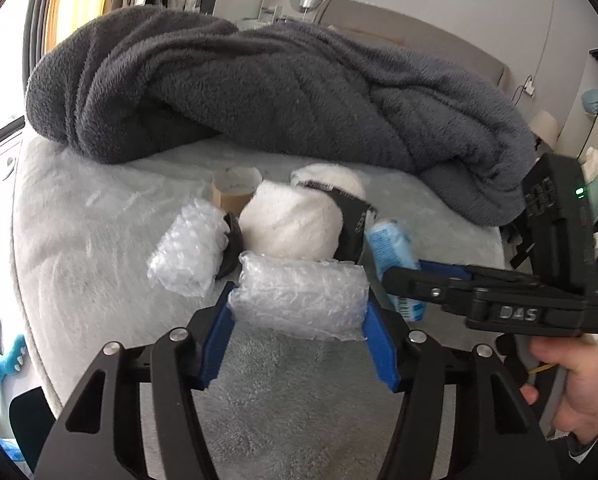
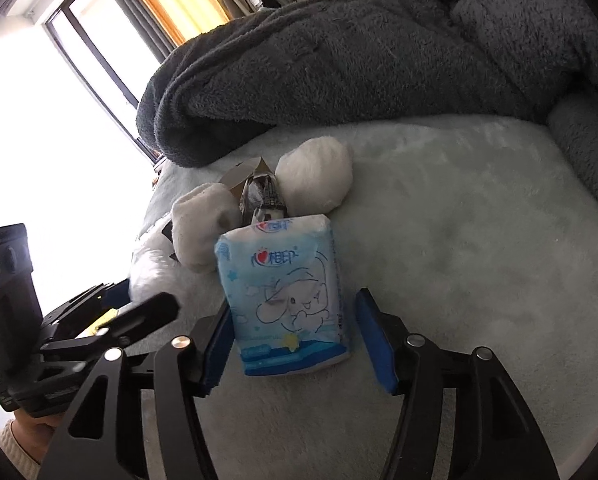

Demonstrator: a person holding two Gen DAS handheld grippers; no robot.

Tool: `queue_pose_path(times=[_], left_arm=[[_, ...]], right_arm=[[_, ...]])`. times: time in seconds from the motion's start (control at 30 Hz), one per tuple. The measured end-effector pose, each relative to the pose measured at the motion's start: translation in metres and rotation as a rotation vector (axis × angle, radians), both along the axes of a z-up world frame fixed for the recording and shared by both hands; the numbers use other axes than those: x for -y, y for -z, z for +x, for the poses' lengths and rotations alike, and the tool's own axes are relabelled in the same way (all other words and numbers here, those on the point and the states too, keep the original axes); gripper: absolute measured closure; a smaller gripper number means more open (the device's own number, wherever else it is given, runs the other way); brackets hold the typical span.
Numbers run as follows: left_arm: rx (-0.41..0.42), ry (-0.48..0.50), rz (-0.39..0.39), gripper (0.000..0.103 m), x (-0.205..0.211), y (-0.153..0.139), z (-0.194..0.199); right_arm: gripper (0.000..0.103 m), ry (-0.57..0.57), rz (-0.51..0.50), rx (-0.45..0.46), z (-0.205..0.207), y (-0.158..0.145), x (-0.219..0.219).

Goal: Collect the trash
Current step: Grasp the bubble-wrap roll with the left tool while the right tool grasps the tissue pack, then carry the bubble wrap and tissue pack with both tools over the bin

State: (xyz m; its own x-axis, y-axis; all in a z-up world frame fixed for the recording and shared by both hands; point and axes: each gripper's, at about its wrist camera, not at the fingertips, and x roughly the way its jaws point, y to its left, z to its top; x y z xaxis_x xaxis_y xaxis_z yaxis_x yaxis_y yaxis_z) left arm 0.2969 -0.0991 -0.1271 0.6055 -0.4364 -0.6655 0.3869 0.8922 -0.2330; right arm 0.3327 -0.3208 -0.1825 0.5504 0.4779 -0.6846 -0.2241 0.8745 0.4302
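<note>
Gripping clear bubble-wrap roll, left gripper angled downward; right gripper part-open, straddling blue-white tissue pack, right pad clear.

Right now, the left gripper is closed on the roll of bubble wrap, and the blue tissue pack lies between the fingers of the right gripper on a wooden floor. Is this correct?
Not quite. The blue tissue pack lies on the pale fluffy bed cover, not a wooden floor; the right wrist view shows this. The rest holds: left gripper on the roll of bubble wrap, pack within the right gripper.

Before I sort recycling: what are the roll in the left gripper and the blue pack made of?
Roll: clear bubble wrap by its look, glossy, with bubbled texture. Blue pack: thin printed plastic film, smooth and slightly shiny, probably tissues inside.
</note>
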Motion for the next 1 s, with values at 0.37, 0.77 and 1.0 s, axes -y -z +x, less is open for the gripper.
queue_pose_path(times=[0.37, 0.77, 1.0], left_arm=[[0.071, -0.042, -0.036, 0.040, -0.028, -0.024, -0.010], [0.124, -0.158, 0.002, 0.040, -0.065, -0.035, -0.023], [0.120, -0.228, 0.038, 0.040, -0.098, -0.034, -0.029]], right_arm=[[0.053, 0.107, -0.085, 0.116, -0.004, -0.032, -0.003], [0.053, 0.042, -0.161, 0.186, -0.004, -0.051, -0.055], [0.053, -0.016, -0.163, 0.211, -0.003, -0.062, -0.097]])
